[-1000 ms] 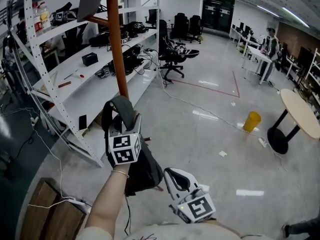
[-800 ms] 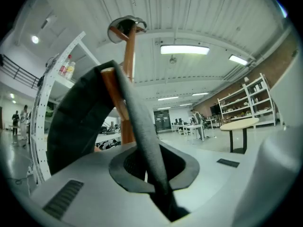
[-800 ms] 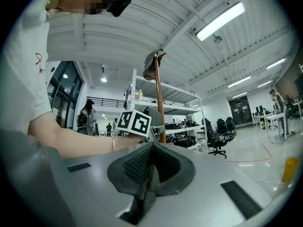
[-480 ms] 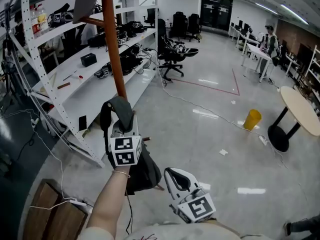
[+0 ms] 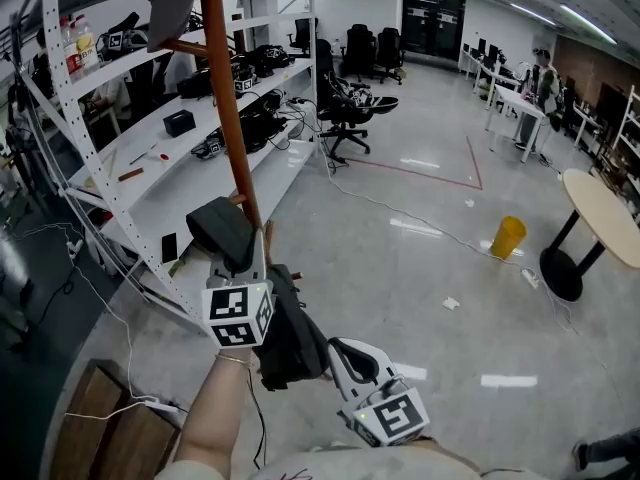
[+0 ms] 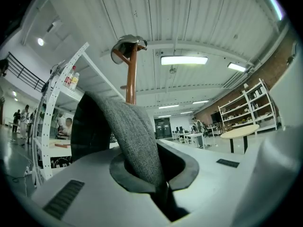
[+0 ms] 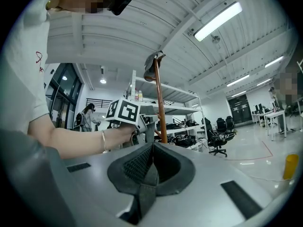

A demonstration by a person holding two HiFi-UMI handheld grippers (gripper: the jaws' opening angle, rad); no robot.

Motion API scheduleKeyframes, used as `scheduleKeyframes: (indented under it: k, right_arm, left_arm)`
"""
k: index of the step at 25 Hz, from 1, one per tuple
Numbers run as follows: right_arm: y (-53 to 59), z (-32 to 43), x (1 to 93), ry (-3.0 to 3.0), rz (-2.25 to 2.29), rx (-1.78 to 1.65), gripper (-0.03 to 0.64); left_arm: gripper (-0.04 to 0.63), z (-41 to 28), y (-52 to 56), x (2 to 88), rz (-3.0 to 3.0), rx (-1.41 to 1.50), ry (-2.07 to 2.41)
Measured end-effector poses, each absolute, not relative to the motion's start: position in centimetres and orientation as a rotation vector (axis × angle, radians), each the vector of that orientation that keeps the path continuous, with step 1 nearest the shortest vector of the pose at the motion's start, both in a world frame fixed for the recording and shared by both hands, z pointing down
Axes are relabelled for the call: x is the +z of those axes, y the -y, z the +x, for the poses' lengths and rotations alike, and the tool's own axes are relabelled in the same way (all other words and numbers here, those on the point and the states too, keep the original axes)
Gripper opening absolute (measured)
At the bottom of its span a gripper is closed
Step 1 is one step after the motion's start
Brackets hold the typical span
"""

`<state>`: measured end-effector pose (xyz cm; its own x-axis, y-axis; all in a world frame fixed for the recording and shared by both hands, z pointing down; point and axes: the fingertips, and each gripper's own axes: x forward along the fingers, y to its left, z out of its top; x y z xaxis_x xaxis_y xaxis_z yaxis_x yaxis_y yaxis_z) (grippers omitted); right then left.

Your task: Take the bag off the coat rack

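Note:
A dark grey bag (image 5: 291, 333) hangs below my left gripper (image 5: 243, 268), which is shut on its wide grey strap (image 5: 222, 230). The strap loop stands just in front of the brown coat rack pole (image 5: 228, 98); whether it touches a peg I cannot tell. In the left gripper view the strap (image 6: 135, 136) runs down between the closed jaws of the left gripper (image 6: 158, 186), with the pole (image 6: 131, 77) and a grey item (image 6: 127, 46) on its top behind. My right gripper (image 5: 350, 356) is low beside the bag; my right gripper (image 7: 151, 167) is shut and empty.
White shelving (image 5: 180, 158) with gear and cables runs along the left behind the rack. A wooden crate (image 5: 100, 423) sits at the lower left. Office chairs (image 5: 345, 103), a yellow bin (image 5: 508, 236) and a round table (image 5: 600, 218) stand farther off on the glossy floor.
My left gripper has dropped lower and nearer to me with the strap, and the strap loop now leans left. The bag has swung closer to my right gripper, which stayed put.

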<state>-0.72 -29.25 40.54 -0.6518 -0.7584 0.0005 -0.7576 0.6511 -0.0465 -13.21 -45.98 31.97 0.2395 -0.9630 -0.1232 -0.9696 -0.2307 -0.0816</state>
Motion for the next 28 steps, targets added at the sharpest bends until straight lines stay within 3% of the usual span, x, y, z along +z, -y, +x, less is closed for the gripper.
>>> scheduleKeyframes:
  k: [15,28]
  right_arm:
    - [26.6,-2.6,38.9,-2.872,-1.126,-0.029,0.018]
    - [24.3,-8.7,36.6,-2.917,-0.839,-0.005,0.018]
  left_arm:
    - [0.034,-14.8,34.7,24.3,-2.264,0.244,-1.799]
    - [0.034,-18.7,26.4,29.1,-2.21,0.11,-1.94]
